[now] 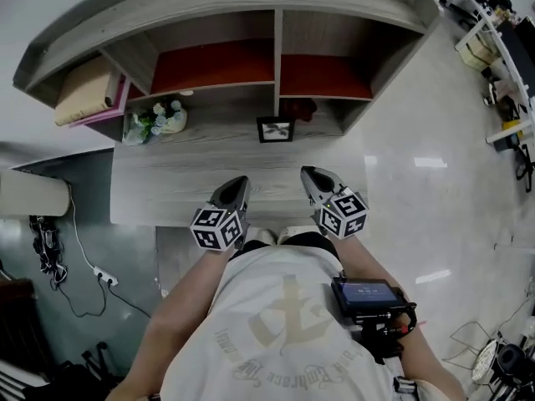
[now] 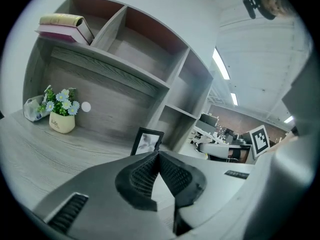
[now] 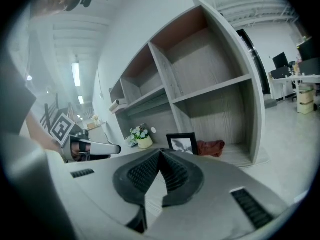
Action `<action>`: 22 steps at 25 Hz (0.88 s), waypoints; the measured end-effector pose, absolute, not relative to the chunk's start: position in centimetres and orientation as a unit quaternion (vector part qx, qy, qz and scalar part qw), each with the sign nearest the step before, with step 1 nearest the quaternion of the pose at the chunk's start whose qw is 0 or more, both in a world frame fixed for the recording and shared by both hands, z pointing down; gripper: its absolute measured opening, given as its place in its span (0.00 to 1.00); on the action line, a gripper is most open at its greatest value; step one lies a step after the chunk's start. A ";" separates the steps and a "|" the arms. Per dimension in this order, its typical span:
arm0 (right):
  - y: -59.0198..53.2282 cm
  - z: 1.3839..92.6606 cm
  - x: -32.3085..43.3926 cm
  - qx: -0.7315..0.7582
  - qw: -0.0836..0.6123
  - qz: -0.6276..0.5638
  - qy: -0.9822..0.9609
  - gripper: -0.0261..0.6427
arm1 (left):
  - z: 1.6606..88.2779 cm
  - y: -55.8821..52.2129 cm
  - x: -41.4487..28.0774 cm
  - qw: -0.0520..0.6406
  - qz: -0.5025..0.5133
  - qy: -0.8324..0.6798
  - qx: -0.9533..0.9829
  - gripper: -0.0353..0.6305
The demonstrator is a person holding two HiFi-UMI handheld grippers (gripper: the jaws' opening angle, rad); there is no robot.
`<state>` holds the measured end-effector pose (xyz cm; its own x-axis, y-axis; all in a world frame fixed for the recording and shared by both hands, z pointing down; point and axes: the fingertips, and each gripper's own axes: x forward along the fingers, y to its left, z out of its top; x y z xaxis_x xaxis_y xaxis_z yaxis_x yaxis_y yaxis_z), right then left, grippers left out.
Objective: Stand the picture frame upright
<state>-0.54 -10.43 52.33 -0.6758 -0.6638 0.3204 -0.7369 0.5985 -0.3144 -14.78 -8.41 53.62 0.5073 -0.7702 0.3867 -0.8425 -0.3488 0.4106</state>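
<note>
Nearest the person, the left gripper (image 1: 237,182) and right gripper (image 1: 312,175) hovered side by side over the worktop (image 1: 159,192), each with its fingers pressed together on nothing. Well beyond both tips, the picture frame (image 1: 275,129) stood upright under the shelves (image 1: 216,65), with a flower pot (image 1: 155,122) further left.

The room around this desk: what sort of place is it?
Probably an office or lab. The shelved desk with a picture frame and flower pot stands on a polished floor, with rows of workstations and strip ceiling lights beyond.
</note>
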 end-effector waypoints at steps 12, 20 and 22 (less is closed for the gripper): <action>-6.7 51.2 -0.2 0.377 0.081 0.203 -0.900 0.04 | 52.4 -5.4 -14.8 0.271 0.059 -0.470 0.838 0.06; -5.2 50.8 -0.2 0.375 0.087 0.194 -0.902 0.04 | 52.1 -4.3 -15.8 0.265 0.058 -0.469 0.841 0.06; -4.9 50.9 0.0 0.378 0.089 0.195 -0.901 0.04 | 52.1 -4.1 -16.1 0.264 0.059 -0.468 0.841 0.06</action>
<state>0.01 -4.87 50.88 -0.6984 -0.6461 0.3077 -0.7156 0.6387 -0.2830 -16.09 -4.05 52.14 0.5544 -0.7564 0.3473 -0.8190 -0.4216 0.3892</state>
